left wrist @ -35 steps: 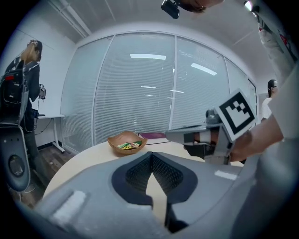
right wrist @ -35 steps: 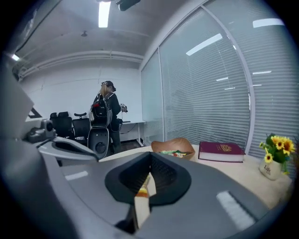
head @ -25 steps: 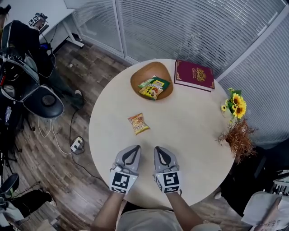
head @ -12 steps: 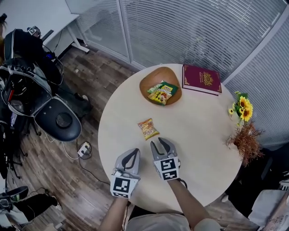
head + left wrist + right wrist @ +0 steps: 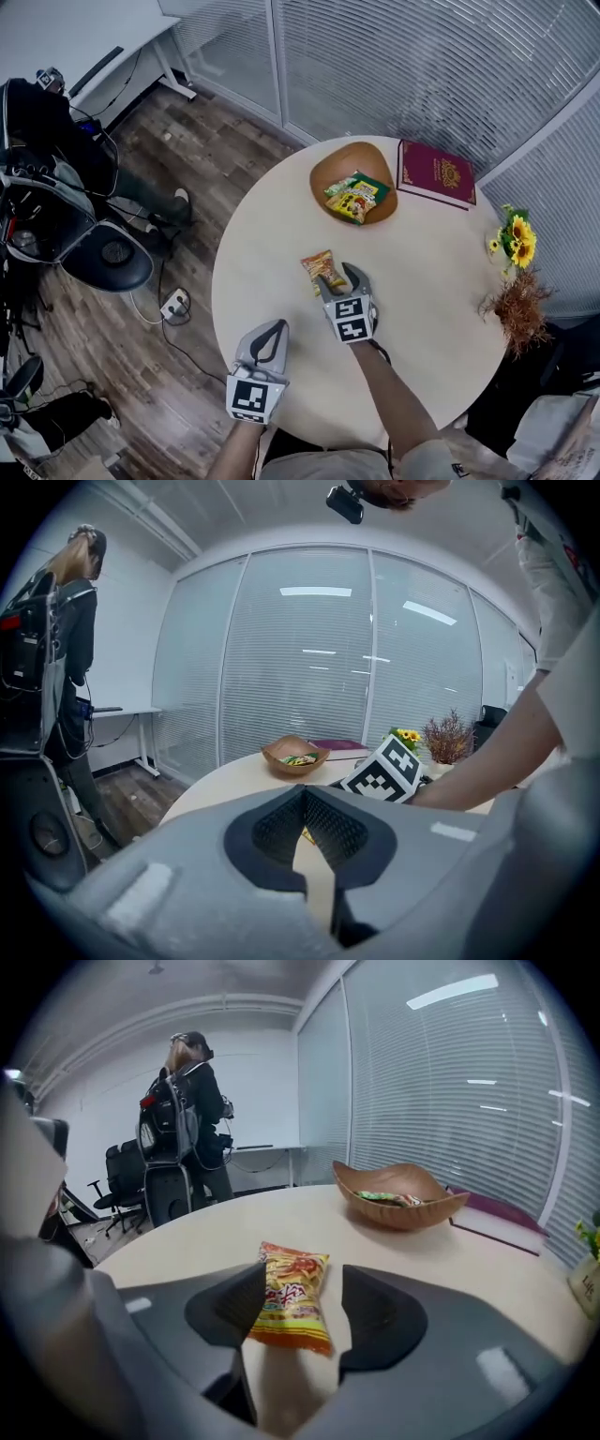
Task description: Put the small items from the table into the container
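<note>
An orange-yellow snack packet (image 5: 315, 262) lies flat on the round beige table (image 5: 272, 225). My right gripper (image 5: 338, 275) reaches down over its near end, and its jaws are opening. In the right gripper view the packet (image 5: 292, 1299) lies between the pads of this gripper (image 5: 303, 1276), and they do not press on it. A wooden bowl (image 5: 347, 172) at the table's far side holds several snack packets; it also shows in the right gripper view (image 5: 398, 1206). My left gripper (image 5: 277, 328) hangs at the table's near edge, shut and empty, with its tips (image 5: 305, 794) together.
A maroon book (image 5: 436, 173) lies right of the bowl. Sunflowers (image 5: 517, 246) and a dried plant (image 5: 514, 305) stand at the table's right edge. An office chair (image 5: 111, 262) and a power strip (image 5: 172, 302) are on the wooden floor to the left. A person stands in the background.
My right gripper has moved forward and down to the packet, and its jaws have gone from shut to open around it. The left gripper has stayed back at the near edge.
</note>
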Motion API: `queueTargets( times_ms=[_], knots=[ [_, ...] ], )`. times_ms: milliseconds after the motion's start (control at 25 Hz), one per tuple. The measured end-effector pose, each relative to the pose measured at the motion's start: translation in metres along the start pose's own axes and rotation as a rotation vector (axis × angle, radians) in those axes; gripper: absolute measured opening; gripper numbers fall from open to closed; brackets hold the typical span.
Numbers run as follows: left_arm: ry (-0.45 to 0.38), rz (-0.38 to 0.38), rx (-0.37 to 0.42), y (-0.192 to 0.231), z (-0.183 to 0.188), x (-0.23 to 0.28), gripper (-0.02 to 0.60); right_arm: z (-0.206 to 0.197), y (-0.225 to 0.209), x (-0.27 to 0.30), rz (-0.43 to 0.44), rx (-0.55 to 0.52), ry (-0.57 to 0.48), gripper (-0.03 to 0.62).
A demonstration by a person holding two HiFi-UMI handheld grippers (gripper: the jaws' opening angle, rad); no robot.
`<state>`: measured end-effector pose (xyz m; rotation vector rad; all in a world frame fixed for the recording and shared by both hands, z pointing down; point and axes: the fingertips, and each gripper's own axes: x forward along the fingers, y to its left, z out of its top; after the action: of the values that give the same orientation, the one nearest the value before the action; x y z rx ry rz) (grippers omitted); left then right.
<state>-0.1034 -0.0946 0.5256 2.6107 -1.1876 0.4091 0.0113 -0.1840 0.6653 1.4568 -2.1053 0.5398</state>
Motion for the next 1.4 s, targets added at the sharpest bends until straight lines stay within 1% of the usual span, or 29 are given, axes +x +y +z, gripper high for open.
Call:
queueTargets(
  times_ms=[80, 120, 240, 320, 440, 520, 600, 640, 920, 1160, 1280, 1400],
  knots=[
    [0.002, 0.002, -0.009, 0.002, -0.002, -0.001, -0.005, -0.006, -0.006, -0.003, -0.011, 0.007, -0.007, 0.190],
    [0.005, 0.003, -0.011, 0.003, -0.003, -0.001, -0.005, -0.008, -0.007, -0.004, -0.007, 0.012, -0.001, 0.170],
    [0.007, 0.003, -0.020, 0.006, -0.004, 0.001, -0.005, -0.013, -0.005, -0.001, 0.009, 0.026, 0.004, 0.162],
    [0.006, 0.000, -0.019, 0.006, -0.005, 0.003, -0.005, -0.014, 0.000, 0.002, 0.032, 0.041, 0.012, 0.114],
    [0.004, -0.011, -0.019, 0.002, -0.002, 0.007, -0.005, -0.015, 0.008, 0.003, 0.079, 0.063, 0.040, 0.106],
    [0.005, -0.016, -0.020, -0.001, -0.003, 0.010, -0.005, -0.015, 0.013, 0.001, 0.106, 0.055, 0.046, 0.079],
    [0.010, -0.016, -0.015, -0.002, -0.006, 0.011, -0.005, -0.015, 0.015, -0.002, 0.124, 0.042, 0.040, 0.037],
    [0.012, -0.015, -0.013, -0.001, -0.008, 0.011, -0.005, -0.014, 0.016, -0.003, 0.130, 0.039, 0.036, 0.029],
    [0.013, -0.014, -0.014, 0.001, -0.006, 0.014, -0.005, -0.006, 0.019, -0.009, 0.155, 0.042, 0.015, 0.005],
    [0.002, -0.021, -0.016, -0.001, -0.001, 0.020, -0.005, 0.004, 0.011, -0.020, 0.135, 0.040, -0.031, 0.003],
    [-0.006, -0.024, -0.006, 0.000, 0.000, 0.029, -0.005, 0.026, 0.002, -0.030, 0.117, 0.034, -0.094, 0.003],
    [-0.027, -0.040, -0.001, -0.001, 0.010, 0.035, -0.005, 0.059, -0.012, -0.040, 0.089, 0.031, -0.170, 0.003]
  ],
)
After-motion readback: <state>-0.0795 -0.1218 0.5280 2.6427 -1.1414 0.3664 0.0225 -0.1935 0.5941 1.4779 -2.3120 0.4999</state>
